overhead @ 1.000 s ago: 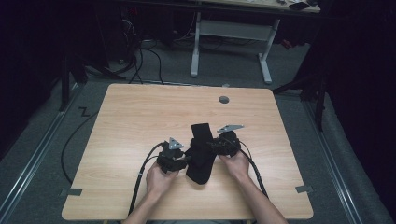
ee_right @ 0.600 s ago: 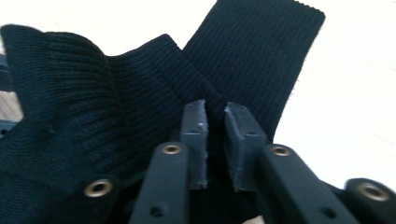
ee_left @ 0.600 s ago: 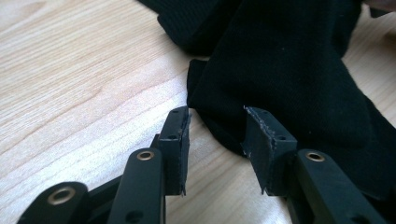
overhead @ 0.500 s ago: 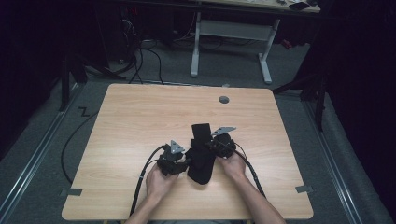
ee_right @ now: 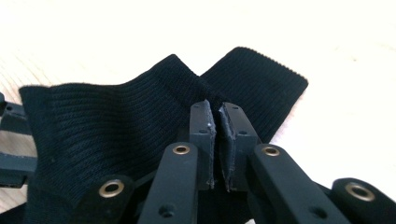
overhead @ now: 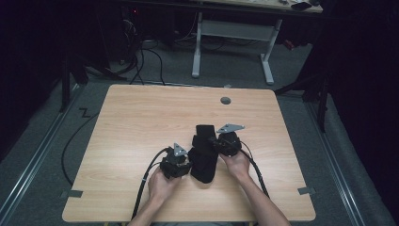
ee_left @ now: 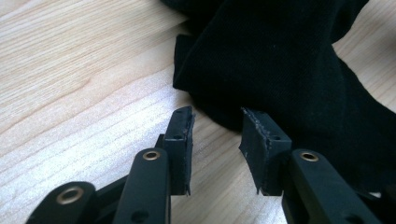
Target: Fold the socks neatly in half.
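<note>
A black sock lies lengthwise on the near middle of the wooden table. My right gripper comes at its upper part from the right. Its jaws have just been closing and are shut on a pinched fold of the ribbed sock, as the right gripper view shows. My left gripper sits at the sock's left edge. Its jaws have just been closing and stand open, tips at the hem of the sock, with bare wood between the pads.
A round grey grommet sits in the tabletop near its far edge. Beyond the table stand a white desk frame and loose cables on the dark floor. Cables trail from both grippers toward the table's near edge.
The right hand has shifted slightly at the sock's upper part. The left hand has kept still, and the sock lies much as before.
</note>
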Demonstrator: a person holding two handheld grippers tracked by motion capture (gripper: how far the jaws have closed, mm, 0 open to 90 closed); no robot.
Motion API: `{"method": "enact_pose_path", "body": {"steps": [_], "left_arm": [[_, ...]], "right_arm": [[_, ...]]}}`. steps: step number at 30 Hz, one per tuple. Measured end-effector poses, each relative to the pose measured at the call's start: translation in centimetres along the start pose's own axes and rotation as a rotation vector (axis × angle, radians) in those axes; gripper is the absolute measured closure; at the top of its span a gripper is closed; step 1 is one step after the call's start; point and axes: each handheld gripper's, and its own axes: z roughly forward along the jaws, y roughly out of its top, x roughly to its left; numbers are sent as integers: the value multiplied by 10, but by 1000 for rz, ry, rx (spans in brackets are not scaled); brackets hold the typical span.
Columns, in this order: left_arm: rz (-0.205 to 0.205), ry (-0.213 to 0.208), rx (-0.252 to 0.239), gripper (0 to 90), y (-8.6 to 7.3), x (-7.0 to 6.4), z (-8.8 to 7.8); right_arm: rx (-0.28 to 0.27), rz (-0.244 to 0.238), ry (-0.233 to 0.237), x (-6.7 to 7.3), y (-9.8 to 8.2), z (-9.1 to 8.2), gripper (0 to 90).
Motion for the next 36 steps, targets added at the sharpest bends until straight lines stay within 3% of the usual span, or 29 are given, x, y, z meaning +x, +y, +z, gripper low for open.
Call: {"method": "enact_pose_path", "body": {"steps": [4,5,10,15,16,19,23,31,36], "left_arm": [[6,-1,10,653,3,0,1],[6,-2,9,650,4,-1,2],[0,1,-11,610,7,-3,1],[2,8,-24,582,14,-5,4],[3,10,-20,584,15,-7,8],[10,15,-6,589,15,-8,12],[14,6,-3,633,14,-7,14],[62,8,4,831,13,-9,15],[78,9,5,880,14,-11,15]], "right_arm": [[35,-4,-6,-1,2,5,764],[71,-1,-3,-2,-1,12,733],[128,3,5,-1,-5,22,702],[147,-21,-4,-1,-8,28,785],[153,-52,-14,2,-8,27,834],[156,-71,-21,4,-7,27,855],[147,-80,-28,5,-7,26,864],[40,-75,-28,4,3,5,864],[22,-74,-40,1,8,-1,868]]}}
